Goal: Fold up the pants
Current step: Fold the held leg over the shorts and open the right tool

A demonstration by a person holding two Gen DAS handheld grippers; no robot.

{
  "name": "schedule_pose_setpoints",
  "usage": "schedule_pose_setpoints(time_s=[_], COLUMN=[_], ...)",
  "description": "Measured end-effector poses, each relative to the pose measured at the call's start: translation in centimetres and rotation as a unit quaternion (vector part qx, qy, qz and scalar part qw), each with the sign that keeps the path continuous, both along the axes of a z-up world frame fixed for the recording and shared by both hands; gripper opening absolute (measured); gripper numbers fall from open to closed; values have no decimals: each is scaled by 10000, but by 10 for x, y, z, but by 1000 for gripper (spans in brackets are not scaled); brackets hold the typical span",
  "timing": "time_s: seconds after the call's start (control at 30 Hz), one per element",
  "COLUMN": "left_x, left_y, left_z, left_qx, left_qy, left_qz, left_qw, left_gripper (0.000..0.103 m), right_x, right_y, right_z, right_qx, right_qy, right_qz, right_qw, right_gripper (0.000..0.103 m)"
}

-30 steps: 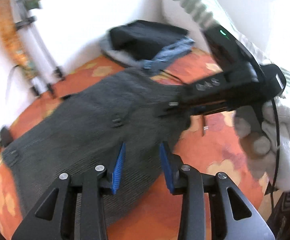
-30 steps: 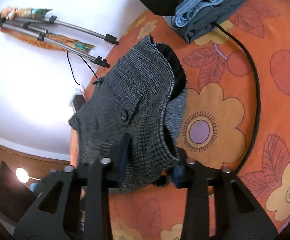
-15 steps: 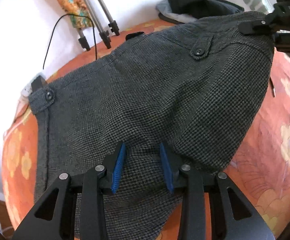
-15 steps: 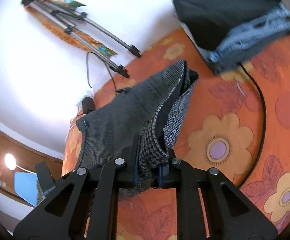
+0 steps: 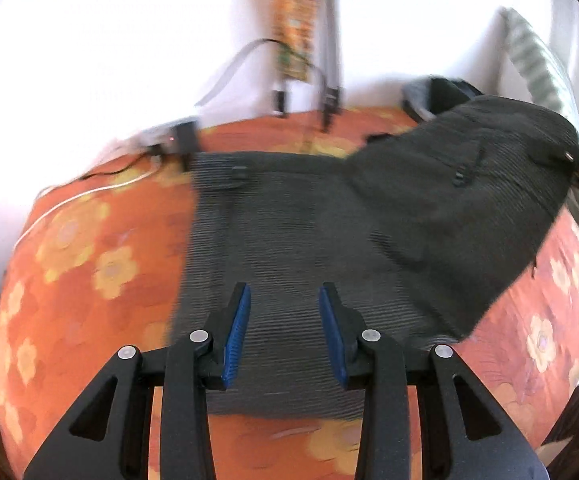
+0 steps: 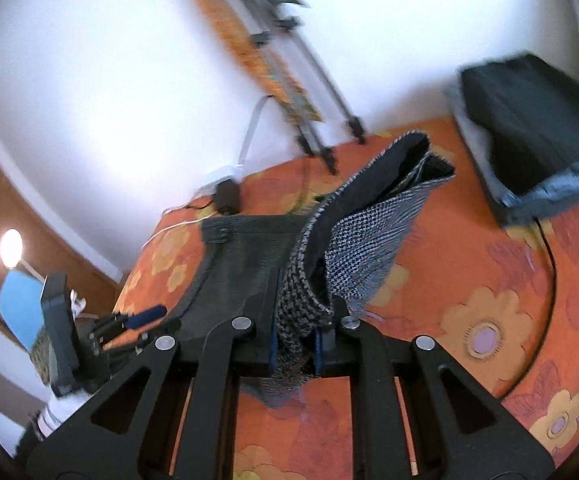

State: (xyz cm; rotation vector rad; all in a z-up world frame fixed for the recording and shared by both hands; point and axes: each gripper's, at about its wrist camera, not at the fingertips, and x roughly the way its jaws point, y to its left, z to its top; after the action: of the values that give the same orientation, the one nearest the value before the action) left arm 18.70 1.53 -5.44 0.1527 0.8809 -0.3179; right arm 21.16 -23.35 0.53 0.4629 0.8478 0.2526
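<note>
Lifting one waist corner of the pants (image 6: 301, 296) in our right tool (image 6: 295, 344), clamped on cloth, we have no fold laid yet, our left tool (image 5: 285, 334) narrowly parted, empty.

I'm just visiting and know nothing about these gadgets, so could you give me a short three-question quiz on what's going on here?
1. True or false: the right gripper has its fingers clamped on the grey pants.
2. What do the pants lie on? A) bare wood B) an orange flowered cover C) a white sheet
3. What sits at the back right of the cover?

Key: 1 true. 2 B. 3 A pile of folded clothes, dark on top with blue denim below.
</note>
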Motion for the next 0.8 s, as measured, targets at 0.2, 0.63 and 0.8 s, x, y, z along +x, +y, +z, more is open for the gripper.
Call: schedule_pose_setpoints(time_s=[0.2,0.63,0.8], left_x=[-5,-9,-9], left_y=[58,128,140], left_z=[10,19,20], left_qx=[-253,-368,-447], left_qy=[-43,-226,-250], left_qz=[544,1005,1064], left_qw=[9982,9940,9930], left_gripper=[34,34,34], right_x=[17,57,61], right_y=[76,243,259], right_z=[20,-58,-88], right_qx=[-316,-1098,-1235], right_qy=[-254,370,619], right_qz=[755,1942,2053], right_qw=[9963,9741,9689], right_gripper=[12,12,12])
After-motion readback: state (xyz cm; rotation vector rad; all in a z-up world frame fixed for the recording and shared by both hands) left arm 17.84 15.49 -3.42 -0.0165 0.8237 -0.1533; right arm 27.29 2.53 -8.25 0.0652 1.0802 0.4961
